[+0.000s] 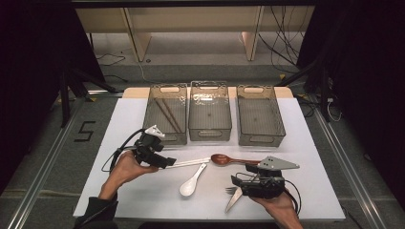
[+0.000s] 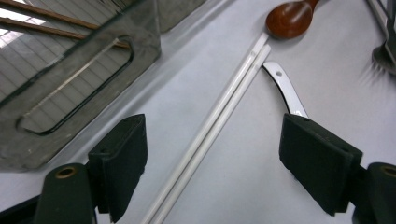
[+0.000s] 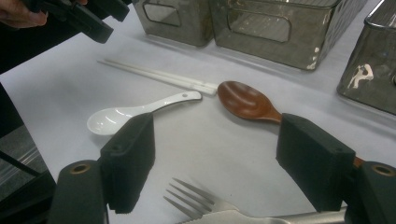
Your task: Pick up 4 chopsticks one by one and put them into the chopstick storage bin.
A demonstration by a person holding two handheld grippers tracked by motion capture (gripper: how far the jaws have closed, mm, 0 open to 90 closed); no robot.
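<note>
Step in hand: left gripper (image 2: 212,158), fingers open, straddles the 2 white chopsticks (image 2: 219,116) at frame centre. Next: lower, close. Right gripper (image 3: 215,163) open above the fork (image 3: 201,203).

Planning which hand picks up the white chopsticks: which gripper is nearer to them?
Left. The left gripper hovers over the near end of the white chopsticks, jaws open either side. The right gripper sits farther off, by the fork.

One readable mark: a black "5" (image 1: 84,131) on the grey floor (image 1: 57,162) (beyond the left jaws).
</note>
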